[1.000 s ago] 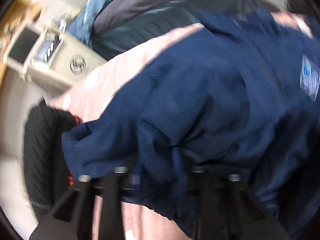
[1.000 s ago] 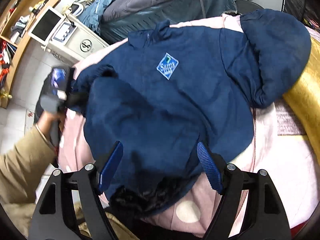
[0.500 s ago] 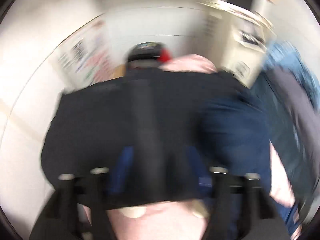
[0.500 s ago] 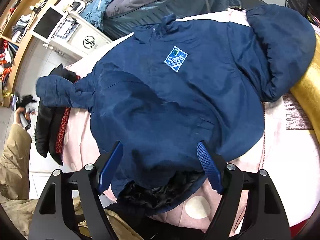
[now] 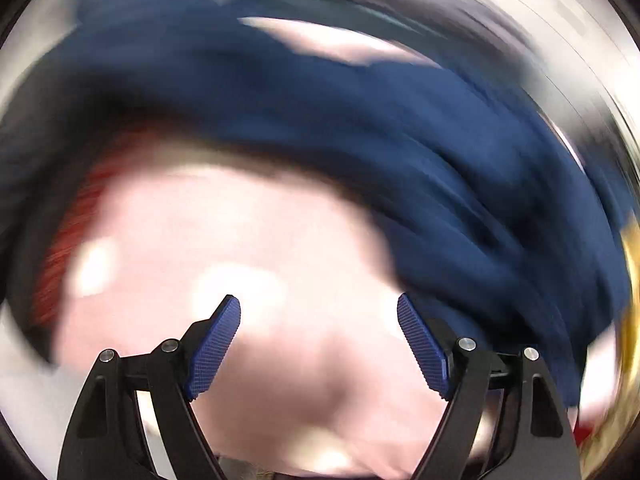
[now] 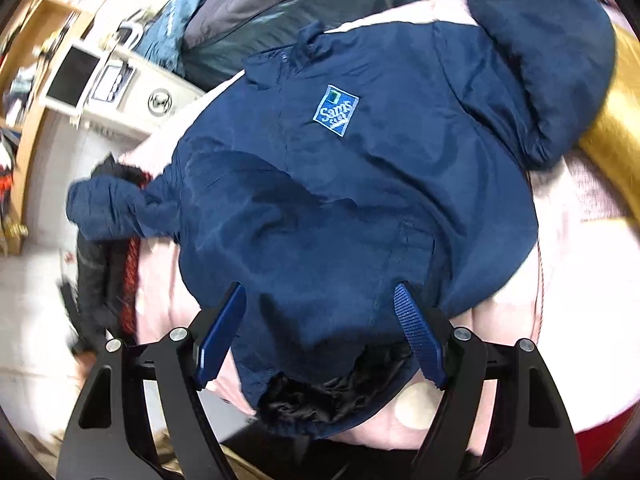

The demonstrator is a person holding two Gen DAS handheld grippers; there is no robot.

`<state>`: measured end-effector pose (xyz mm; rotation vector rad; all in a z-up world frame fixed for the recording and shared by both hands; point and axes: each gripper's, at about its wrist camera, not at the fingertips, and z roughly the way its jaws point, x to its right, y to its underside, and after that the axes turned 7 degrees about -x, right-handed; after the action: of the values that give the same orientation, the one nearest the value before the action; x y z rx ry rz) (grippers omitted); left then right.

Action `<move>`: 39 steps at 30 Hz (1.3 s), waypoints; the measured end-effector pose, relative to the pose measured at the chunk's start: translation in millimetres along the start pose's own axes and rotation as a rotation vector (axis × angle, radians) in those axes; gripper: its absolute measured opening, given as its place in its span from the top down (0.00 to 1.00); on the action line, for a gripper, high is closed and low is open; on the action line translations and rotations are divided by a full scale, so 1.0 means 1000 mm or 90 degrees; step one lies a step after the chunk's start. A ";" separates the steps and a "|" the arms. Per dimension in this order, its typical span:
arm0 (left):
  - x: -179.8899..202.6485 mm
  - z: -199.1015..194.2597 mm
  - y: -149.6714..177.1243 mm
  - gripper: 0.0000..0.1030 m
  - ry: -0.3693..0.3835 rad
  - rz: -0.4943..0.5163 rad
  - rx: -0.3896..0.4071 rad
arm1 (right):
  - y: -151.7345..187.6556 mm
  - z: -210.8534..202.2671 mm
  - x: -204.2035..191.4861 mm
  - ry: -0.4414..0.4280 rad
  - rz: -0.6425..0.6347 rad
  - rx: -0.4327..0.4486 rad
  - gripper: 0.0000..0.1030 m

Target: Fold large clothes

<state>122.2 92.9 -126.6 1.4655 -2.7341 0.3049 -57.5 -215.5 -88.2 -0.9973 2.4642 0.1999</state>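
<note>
A navy blue jacket (image 6: pixel 360 200) lies spread front-up across a pale pink spotted blanket (image 6: pixel 580 280), filling the middle of the right wrist view, its square logo patch (image 6: pixel 336 111) above centre. One sleeve (image 6: pixel 116 208) juts toward the left edge of the frame and the other sleeve (image 6: pixel 544 68) is folded over at the upper right, beside a shiny gold cushion (image 6: pixel 616 136). The hem at the bottom centre is turned up and shows black lining (image 6: pixel 332 396). The right gripper (image 6: pixel 320 336) hovers over that hem with its jaws spread wide, and nothing is pinched between its blue pads. At the left edge of the pink blanket hangs a black garment with red trim (image 6: pixel 108 280). Behind, at the upper left, stands a white cabinet (image 6: pixel 132 92) with a dark screen (image 6: pixel 74 78), next to wooden shelving (image 6: pixel 28 128); along the top lies a heap of blue and grey bedding (image 6: pixel 256 8). The left wrist view is heavily blurred: the left gripper (image 5: pixel 320 344), its jaws opening and empty, sits over bare pink blanket (image 5: pixel 240 260), with the jacket (image 5: pixel 360 120) arching across the upper and right parts of the frame and a red streak (image 5: pixel 68 248) at the left.
</note>
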 end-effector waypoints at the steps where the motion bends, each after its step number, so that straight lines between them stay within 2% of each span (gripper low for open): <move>1: 0.033 0.009 0.009 0.24 0.017 0.061 -0.008 | 0.004 -0.002 0.003 -0.002 0.014 0.003 0.26; 2: 0.065 0.018 0.016 0.24 0.022 0.118 -0.010 | 0.009 -0.005 0.006 0.000 0.023 0.006 0.26; 3: 0.099 0.028 0.021 0.24 0.008 0.186 0.000 | 0.013 -0.006 0.007 0.003 0.027 0.007 0.26; 4: 0.123 0.037 0.022 0.24 -0.025 0.231 0.020 | 0.020 -0.009 0.010 0.009 0.032 0.010 0.26; 5: 0.139 0.045 0.019 0.24 -0.053 0.253 0.032 | 0.026 -0.012 0.013 0.016 0.038 0.014 0.26; 6: 0.152 0.051 0.013 0.25 -0.054 0.267 0.039 | 0.032 -0.014 0.014 0.021 0.041 0.017 0.26; 7: 0.159 0.055 0.006 0.32 -0.043 0.275 0.041 | 0.040 -0.016 0.017 0.029 0.045 0.021 0.26; 8: 0.171 0.058 -0.001 0.50 -0.032 0.284 0.043 | 0.046 -0.018 0.020 0.037 0.047 0.024 0.26; 9: 0.183 0.059 -0.015 0.60 -0.042 0.295 0.038 | 0.055 -0.021 0.022 0.051 0.048 0.029 0.26; 10: 0.193 0.055 -0.032 0.77 -0.037 0.300 0.036 | 0.060 -0.023 0.023 0.060 0.047 0.032 0.26; 12: 0.211 0.030 -0.064 0.78 0.027 0.301 0.070 | 0.074 -0.027 0.027 0.086 0.039 0.043 0.26; 14: 0.217 0.001 -0.099 0.78 0.064 0.289 0.103 | 0.083 -0.027 0.028 0.119 0.023 0.050 0.26; 16: 0.229 -0.020 -0.140 0.78 0.115 0.246 0.103 | 0.089 -0.023 0.024 0.167 -0.016 0.054 0.26; 18: 0.247 -0.018 -0.171 0.77 0.157 0.215 0.058 | 0.089 -0.014 0.016 0.207 -0.072 0.060 0.26; 21: 0.269 -0.007 -0.177 0.66 0.154 0.222 0.021 | 0.078 0.008 0.007 0.210 -0.128 0.044 0.26; 22: 0.275 0.000 -0.176 0.54 0.164 0.228 0.001 | 0.072 0.015 0.004 0.204 -0.142 0.038 0.26; 23: 0.276 0.000 -0.172 0.36 0.168 0.223 -0.013 | 0.066 0.020 0.002 0.196 -0.153 0.037 0.26; 25: 0.277 -0.010 -0.165 0.17 0.174 0.184 -0.012 | 0.048 0.026 -0.005 0.177 -0.171 0.044 0.26; 27: 0.266 -0.024 -0.171 0.16 0.224 0.148 0.006 | 0.031 0.025 -0.012 0.175 -0.189 0.069 0.26; 29: 0.256 -0.038 -0.171 0.13 0.242 0.128 0.020 | 0.003 0.018 -0.018 0.195 -0.190 0.115 0.26; 31: 0.238 -0.052 -0.162 0.10 0.193 0.113 0.063 | -0.018 0.011 -0.017 0.199 -0.166 0.135 0.26; 32: 0.229 -0.055 -0.152 0.10 0.133 0.116 0.079 | -0.032 0.006 -0.015 0.204 -0.148 0.145 0.26; 33: 0.224 -0.055 -0.143 0.10 0.096 0.124 0.078 | -0.044 0.003 -0.011 0.212 -0.131 0.154 0.26; 36: 0.220 -0.039 -0.095 0.10 0.017 0.168 0.045 | -0.075 0.003 0.009 0.197 -0.082 0.140 0.26; 39: 0.235 -0.006 -0.048 0.10 -0.022 0.212 -0.013 | -0.096 0.020 0.022 0.166 -0.059 0.095 0.28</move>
<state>30.6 -125.4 -85.8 1.0147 -2.9924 0.2596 2.3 -293.2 -112.1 -1.1305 2.6095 -0.1523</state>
